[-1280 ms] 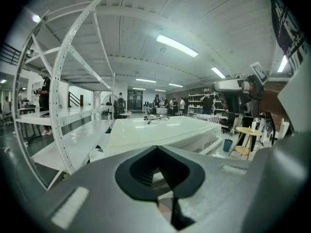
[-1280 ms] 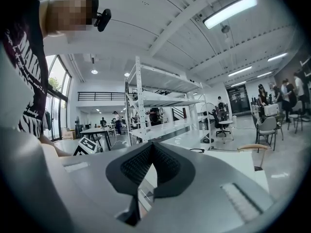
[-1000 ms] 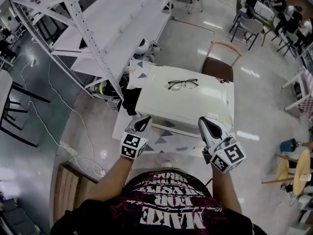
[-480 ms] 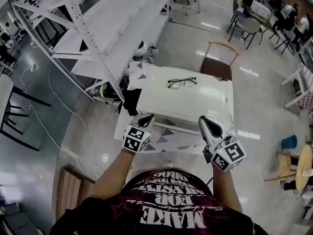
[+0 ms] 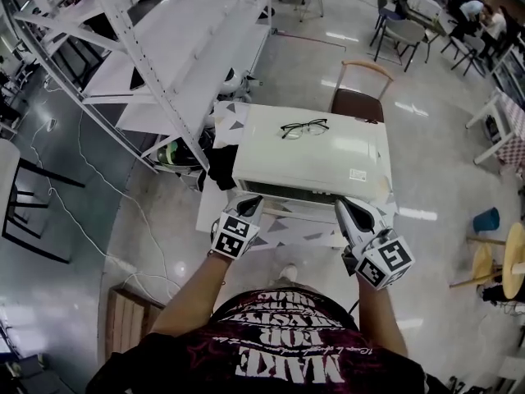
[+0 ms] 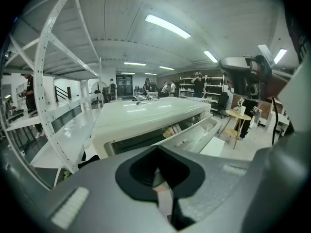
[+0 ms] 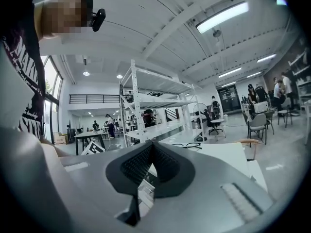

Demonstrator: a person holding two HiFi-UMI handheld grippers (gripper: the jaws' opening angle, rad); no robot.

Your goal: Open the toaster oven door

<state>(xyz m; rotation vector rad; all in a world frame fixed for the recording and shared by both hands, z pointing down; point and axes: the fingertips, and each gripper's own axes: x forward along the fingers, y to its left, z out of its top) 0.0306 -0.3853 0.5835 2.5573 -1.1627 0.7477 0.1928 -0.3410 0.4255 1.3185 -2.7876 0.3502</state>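
Observation:
A white toaster oven (image 5: 312,150) stands on a low table, with a pair of glasses (image 5: 304,127) lying on its top. Its door (image 5: 299,210) hangs ajar, tilted outward from the top, and a dark gap shows above it. My left gripper (image 5: 248,204) sits at the door's left end and my right gripper (image 5: 349,210) at its right end. In the left gripper view the ajar door (image 6: 194,135) runs off to the right of the left gripper (image 6: 163,193), whose jaws are shut. The right gripper (image 7: 138,193) is shut too. I see nothing clearly held in either.
A white metal shelving rack (image 5: 164,64) stands close on the left. Behind the oven is a wooden chair (image 5: 358,97). A wooden crate (image 5: 127,318) and cables lie on the floor at lower left. Stools (image 5: 513,269) stand far right.
The oven door now stands a little further out from the front. Both grippers stay at its ends, the left one shifted slightly right.

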